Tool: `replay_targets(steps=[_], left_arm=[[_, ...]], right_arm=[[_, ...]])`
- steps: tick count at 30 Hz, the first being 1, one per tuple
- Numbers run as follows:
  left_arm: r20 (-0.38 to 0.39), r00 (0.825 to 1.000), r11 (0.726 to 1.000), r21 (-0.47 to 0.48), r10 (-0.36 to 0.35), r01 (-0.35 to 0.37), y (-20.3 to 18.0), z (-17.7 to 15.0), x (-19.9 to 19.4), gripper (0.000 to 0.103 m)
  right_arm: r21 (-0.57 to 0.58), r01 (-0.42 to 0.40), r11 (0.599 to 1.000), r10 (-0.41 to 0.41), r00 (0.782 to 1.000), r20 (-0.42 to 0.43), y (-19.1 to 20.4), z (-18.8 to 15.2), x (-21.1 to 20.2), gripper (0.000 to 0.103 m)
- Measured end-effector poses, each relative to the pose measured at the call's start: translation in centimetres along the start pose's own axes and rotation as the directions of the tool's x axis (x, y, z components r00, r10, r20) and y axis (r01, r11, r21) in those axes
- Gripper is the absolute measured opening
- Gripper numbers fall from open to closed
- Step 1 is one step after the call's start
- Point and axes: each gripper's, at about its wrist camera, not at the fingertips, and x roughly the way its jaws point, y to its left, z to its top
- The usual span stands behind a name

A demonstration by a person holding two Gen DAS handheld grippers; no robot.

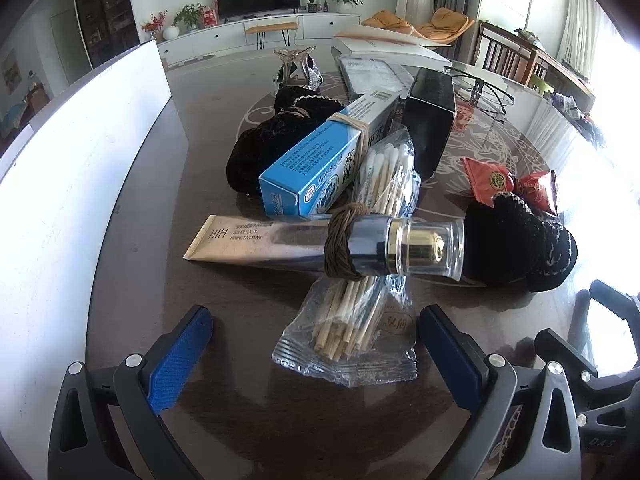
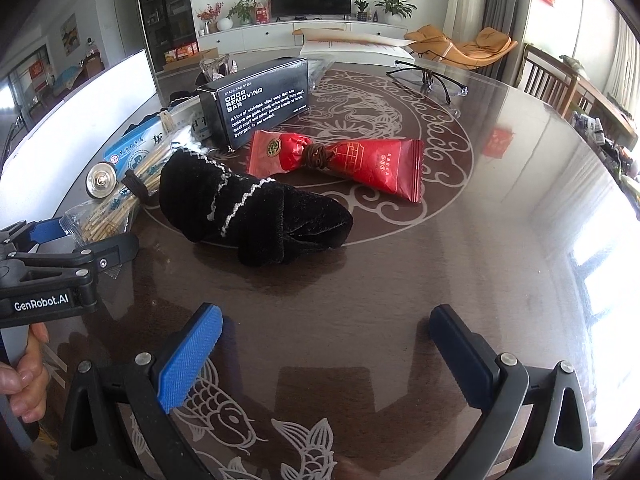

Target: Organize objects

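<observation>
Cream tube [image 1: 256,240] across swab packet [image 1: 360,312], boxes [image 1: 320,160] behind.

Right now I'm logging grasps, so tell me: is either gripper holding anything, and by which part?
Nothing is held. The left gripper is open around the cotton swab packet without gripping it; the right gripper is open over bare table.

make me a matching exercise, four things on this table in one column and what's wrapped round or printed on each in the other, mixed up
Things:
1. cream tube
2. blue box
3. red packet
4. black box

Descriptions:
A. pale rubber band around it
B. white text reading odor removing bar
C. brown braided hair tie around its body, clear cap over gold
D. brown tie cinching its middle

Pairs: 1-C, 2-A, 3-D, 4-B
</observation>
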Motion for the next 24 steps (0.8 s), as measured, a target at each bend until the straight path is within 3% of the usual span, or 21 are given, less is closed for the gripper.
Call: replay_targets(steps=[24], left_arm=[[0.027,1.0,1.0,0.007,-0.007,0.007,-0.2,0.75,0.77,0.103]], right_arm=[[0.001,-0.002,1.0,0.002,1.0,0.001,0.06,-0.06,0.03,0.103]])
